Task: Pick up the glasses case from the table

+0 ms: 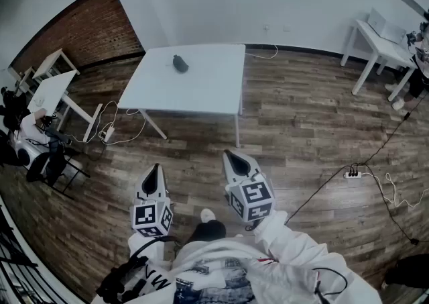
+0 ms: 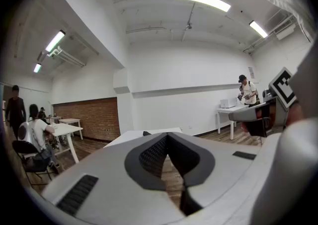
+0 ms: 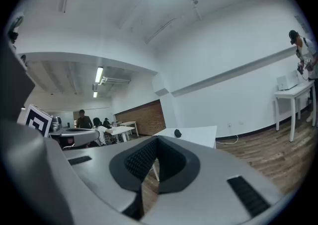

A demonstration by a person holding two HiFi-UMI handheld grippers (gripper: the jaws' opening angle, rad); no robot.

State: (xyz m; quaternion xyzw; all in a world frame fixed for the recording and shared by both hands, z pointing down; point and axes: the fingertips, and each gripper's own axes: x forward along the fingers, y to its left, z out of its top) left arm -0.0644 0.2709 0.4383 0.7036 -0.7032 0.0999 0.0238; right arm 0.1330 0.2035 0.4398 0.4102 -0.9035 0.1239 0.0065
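Observation:
The glasses case (image 1: 179, 62) is a small dark oval lying on the far left part of the white table (image 1: 201, 88), well ahead of me. Both grippers hang over the wooden floor, short of the table and far from the case. My left gripper (image 1: 155, 168) is shut with nothing in it, its jaws meeting at a point (image 2: 167, 136). My right gripper (image 1: 230, 155) is also shut and empty (image 3: 157, 139). In the right gripper view the case (image 3: 177, 133) shows as a dark lump on the table (image 3: 201, 133). In the left gripper view only its top (image 2: 146, 133) peeks over the jaws.
A second white table (image 1: 50, 91) with a seated person (image 1: 33, 128) and a chair stands at the left. Another white table (image 1: 379, 37) stands at the far right, with a person (image 2: 247, 91) beside it. Cables and a power strip (image 1: 352, 174) lie on the floor at the right.

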